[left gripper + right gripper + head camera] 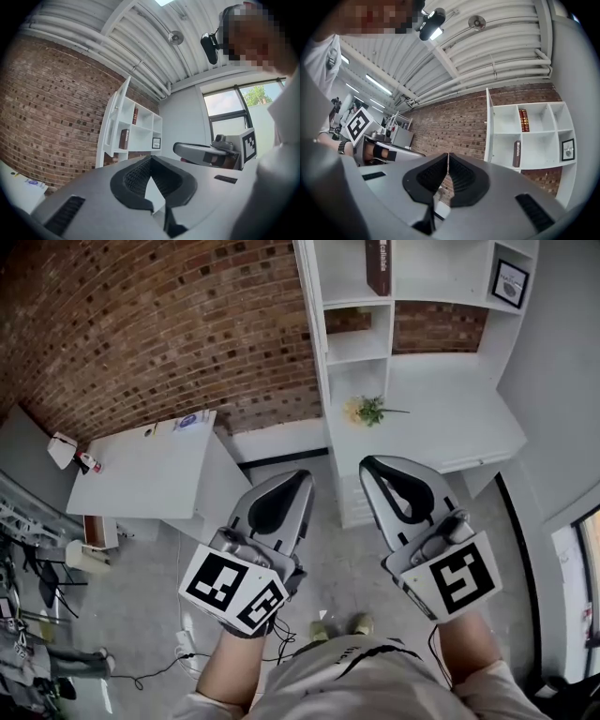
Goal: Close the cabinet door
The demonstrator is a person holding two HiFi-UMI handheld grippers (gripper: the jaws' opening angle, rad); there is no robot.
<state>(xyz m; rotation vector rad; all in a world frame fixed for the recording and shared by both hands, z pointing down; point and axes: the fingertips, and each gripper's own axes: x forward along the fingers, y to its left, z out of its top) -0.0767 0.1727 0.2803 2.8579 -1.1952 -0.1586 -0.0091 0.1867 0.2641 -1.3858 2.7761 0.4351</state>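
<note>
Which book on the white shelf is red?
The upper book is red. The lower book, just below it and to the left, is dark brown.

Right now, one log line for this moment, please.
left gripper: shut, empty | right gripper: shut, empty | cabinet door: open, untouched

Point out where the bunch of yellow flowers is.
In the head view, the flowers lie at the left end of the white desk, below the open shelves and beyond the right gripper.
</note>
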